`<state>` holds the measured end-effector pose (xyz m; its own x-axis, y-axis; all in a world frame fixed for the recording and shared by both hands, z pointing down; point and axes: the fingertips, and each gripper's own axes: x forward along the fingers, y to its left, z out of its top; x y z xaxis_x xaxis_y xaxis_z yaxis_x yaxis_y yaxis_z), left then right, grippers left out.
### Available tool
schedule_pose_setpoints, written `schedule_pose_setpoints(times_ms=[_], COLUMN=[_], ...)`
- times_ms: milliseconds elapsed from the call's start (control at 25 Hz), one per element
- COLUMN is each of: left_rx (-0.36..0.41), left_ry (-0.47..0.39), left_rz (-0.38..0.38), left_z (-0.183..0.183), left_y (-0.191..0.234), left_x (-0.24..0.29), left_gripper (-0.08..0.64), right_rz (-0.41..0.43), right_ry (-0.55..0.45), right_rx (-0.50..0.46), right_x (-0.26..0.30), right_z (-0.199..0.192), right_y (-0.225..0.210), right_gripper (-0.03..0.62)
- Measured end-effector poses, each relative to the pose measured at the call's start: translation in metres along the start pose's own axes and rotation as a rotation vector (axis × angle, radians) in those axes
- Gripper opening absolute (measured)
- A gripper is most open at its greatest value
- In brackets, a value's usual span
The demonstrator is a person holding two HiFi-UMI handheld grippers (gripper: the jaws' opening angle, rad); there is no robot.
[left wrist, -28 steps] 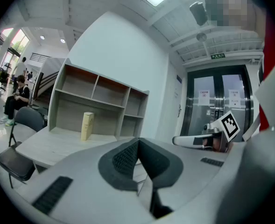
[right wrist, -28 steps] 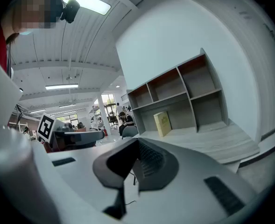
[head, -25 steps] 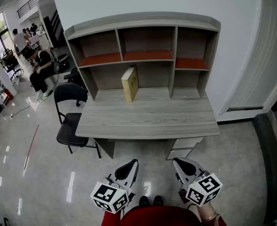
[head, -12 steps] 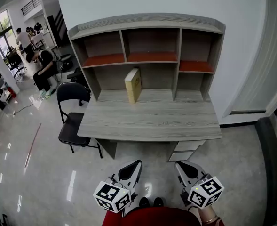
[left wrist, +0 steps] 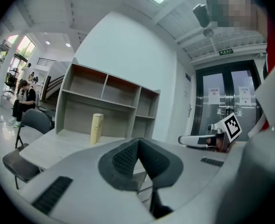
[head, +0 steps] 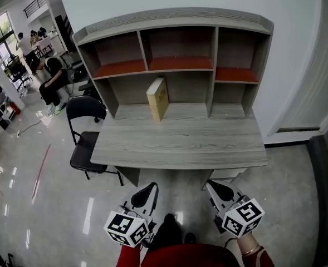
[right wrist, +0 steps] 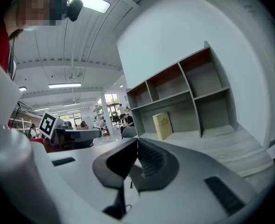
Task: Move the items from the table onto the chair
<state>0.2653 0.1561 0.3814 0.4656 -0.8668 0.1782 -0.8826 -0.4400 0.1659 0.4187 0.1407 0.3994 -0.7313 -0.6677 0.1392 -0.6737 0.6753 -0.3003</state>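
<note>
A yellow book [head: 157, 98] stands upright at the back of the grey wooden desk [head: 180, 143], leaning on a shelf divider; it also shows as the book [left wrist: 96, 128] and the book [right wrist: 162, 125]. A black folding chair [head: 86, 138] stands at the desk's left end. My left gripper [head: 148, 189] and right gripper [head: 214, 187] are held low in front of the desk, well short of it, both shut with nothing between the jaws.
The desk carries a hutch of shelves [head: 175, 65] with orange boards. A white wall and door [head: 314, 93] lie to the right. People sit at workstations [head: 47, 77] at the far left. The floor [head: 30, 204] is glossy.
The view has shifted slightly closer to the desk; both grippers sit a little lower in the head view. Both stay shut and empty.
</note>
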Motion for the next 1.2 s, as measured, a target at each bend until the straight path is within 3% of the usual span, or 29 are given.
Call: schedule_pose_setpoints(times_ms=[240,400,640,800,880,1040,1200], left_rx=[0.048,0.066,0.115,0.123,0.119,0.105,0.068], left_ry=[-0.008,-0.013,0.036,0.108,0.152,0.207,0.219], left_rz=[0.06,0.054,0.008,0.047,0.071,0.149,0.18], left_z=[0.005,0.023,0.039,0.029,0.02,0.01,0.007], left_y=[0.069,0.126,0.182,0.217,0.231,0.255,0.266], left_x=[0.055,0.111,0.185,0.227,0.248,0.294,0.33], left_gripper=[0.009,0.009,0.009,0.012,0.072,0.264,0.322], right_rz=[-0.034,-0.1,-0.147,-0.161,-0.171,-0.188,-0.199], right_ry=[-0.045,-0.034,-0.013,0.022,0.039,0.053,0.068], right_rx=[-0.01,-0.036,-0.023,-0.018,-0.007,0.018,0.017], right_x=[0.068,0.13,0.205,0.235,0.241,0.248,0.251], right_z=[0.016,0.033,0.052,0.053,0.052,0.057,0.065], right_y=[-0.042,-0.073,-0.099,-0.106,-0.113,-0.129,-0.142], right_gripper=[0.014,0.014,0.014,0.014,0.014,0.014,0.014])
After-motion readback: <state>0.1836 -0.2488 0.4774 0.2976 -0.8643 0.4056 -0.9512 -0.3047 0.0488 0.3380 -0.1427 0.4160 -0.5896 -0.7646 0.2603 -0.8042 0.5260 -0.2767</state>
